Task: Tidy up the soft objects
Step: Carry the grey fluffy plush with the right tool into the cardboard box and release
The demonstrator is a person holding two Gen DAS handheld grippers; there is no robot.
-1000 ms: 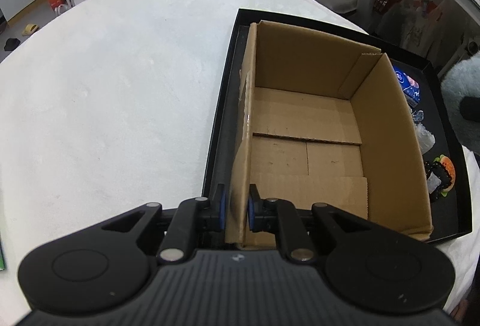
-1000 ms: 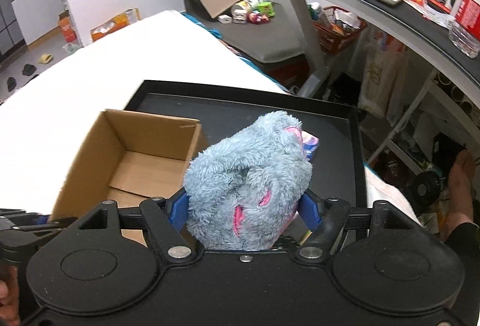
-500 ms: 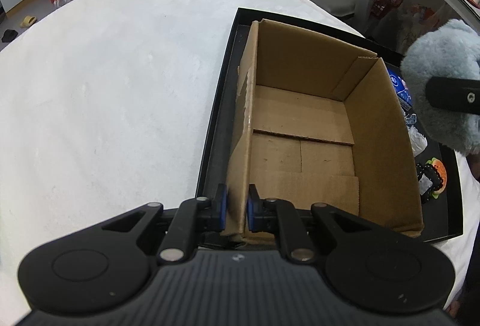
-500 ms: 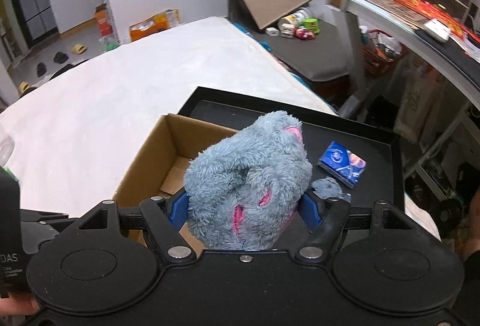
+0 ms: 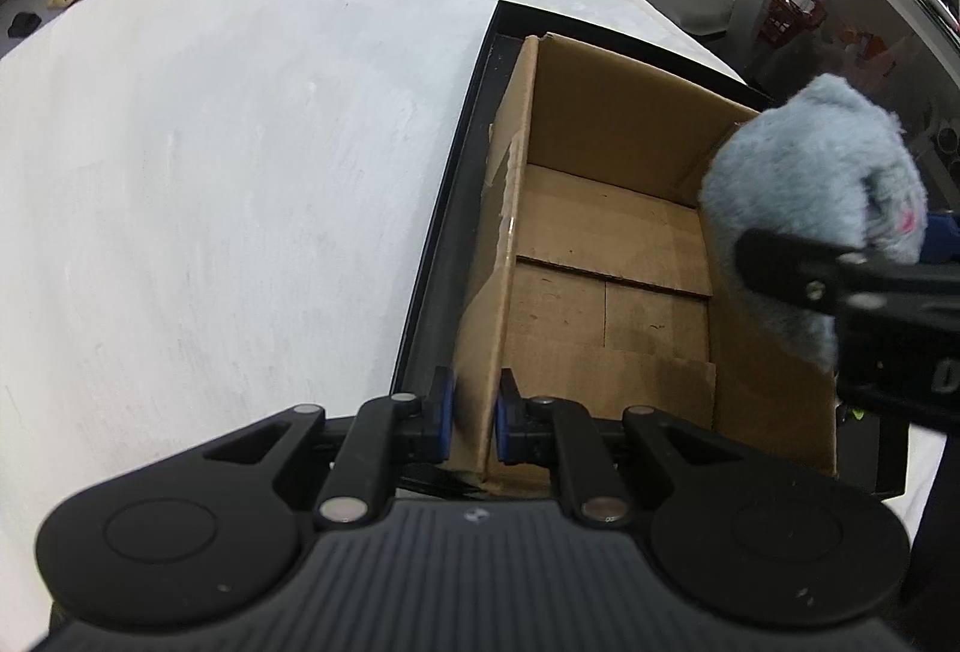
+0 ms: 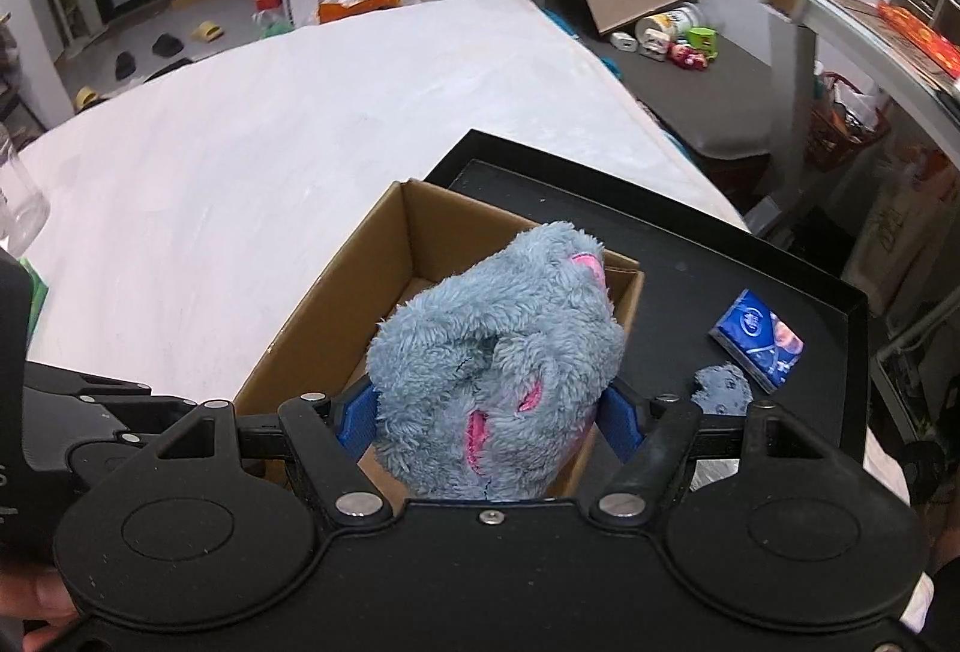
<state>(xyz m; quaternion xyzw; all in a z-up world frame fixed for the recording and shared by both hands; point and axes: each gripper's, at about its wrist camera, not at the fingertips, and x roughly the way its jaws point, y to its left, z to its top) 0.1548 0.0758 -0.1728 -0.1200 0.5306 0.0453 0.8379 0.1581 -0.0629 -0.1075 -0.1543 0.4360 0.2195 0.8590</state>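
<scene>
Clamping the blue plush toy, the right gripper hangs over the cardboard box

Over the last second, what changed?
The right gripper, jaws clamped on the blue plush toy, carried it from above the black tray to over the cardboard box. Unchanged: the left gripper pinches the box's near wall; the box is empty; nothing released.

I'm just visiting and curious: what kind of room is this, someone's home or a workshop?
Probably a lived-in home or studio room. A wide white bed-like surface fills the middle, slippers lie on the floor beyond it, and toys and a mug clutter a low dark platform.
</scene>
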